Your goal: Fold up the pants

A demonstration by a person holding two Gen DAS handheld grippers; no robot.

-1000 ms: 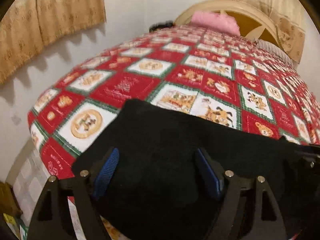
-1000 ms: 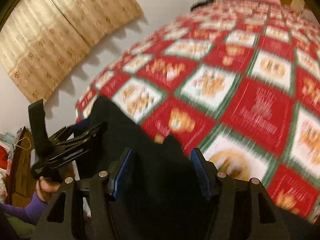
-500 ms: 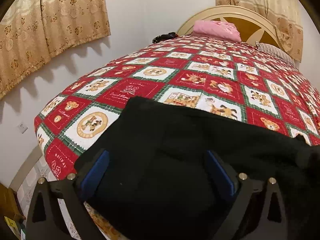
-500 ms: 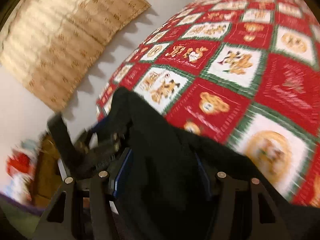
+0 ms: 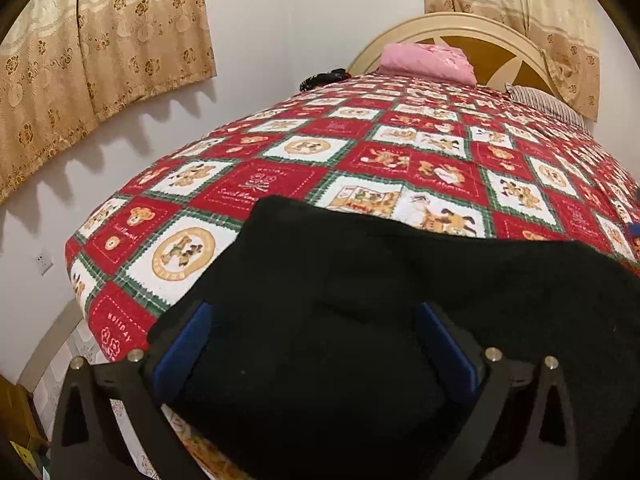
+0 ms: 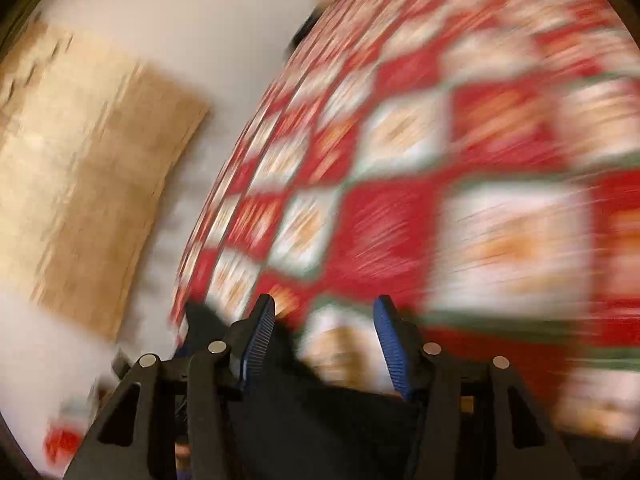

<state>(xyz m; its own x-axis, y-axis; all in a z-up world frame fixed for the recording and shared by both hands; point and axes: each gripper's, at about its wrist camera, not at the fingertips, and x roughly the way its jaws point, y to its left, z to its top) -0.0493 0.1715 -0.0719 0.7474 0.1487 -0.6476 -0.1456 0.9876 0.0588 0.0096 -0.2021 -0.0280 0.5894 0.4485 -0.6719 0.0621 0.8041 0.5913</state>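
Black pants (image 5: 360, 300) spread in a broad dark heap across the near corner of a bed, over a red, white and green patchwork bedspread (image 5: 360, 152) printed with bears and small cartoon figures. Seen from the left wrist: left gripper (image 5: 316, 344) low in the foreground, jaws just widened to a full spread, blue pads (image 5: 188, 344) set far apart on either side of the dark cloth, not pressing on it, the fabric lying loose between and beneath them. Farther up the bed, a pink bundle (image 5: 424, 60) against a cream arched headboard (image 5: 460, 28), a striped pillow (image 5: 548, 104) at the far right, and a small black item (image 5: 324, 78) at the far left edge of the bedspread. Gold floral curtains (image 5: 100, 40) on the pale wall to the left, more curtain above the headboard, a white wall socket (image 5: 43, 263) low on the left. Seen from the right wrist, heavily blurred: right gripper (image 6: 326, 336) with jaws partly apart and just narrowed a little, blue ribbed pads (image 6: 260, 336) on either side of a view of the bedspread (image 6: 460, 160), dark cloth of the pants (image 6: 320, 412) lower down between the fingers near their base; impossible to tell through the blur whether the pads pinch it. Blurred curtain (image 6: 80, 152) and pale wall at left.
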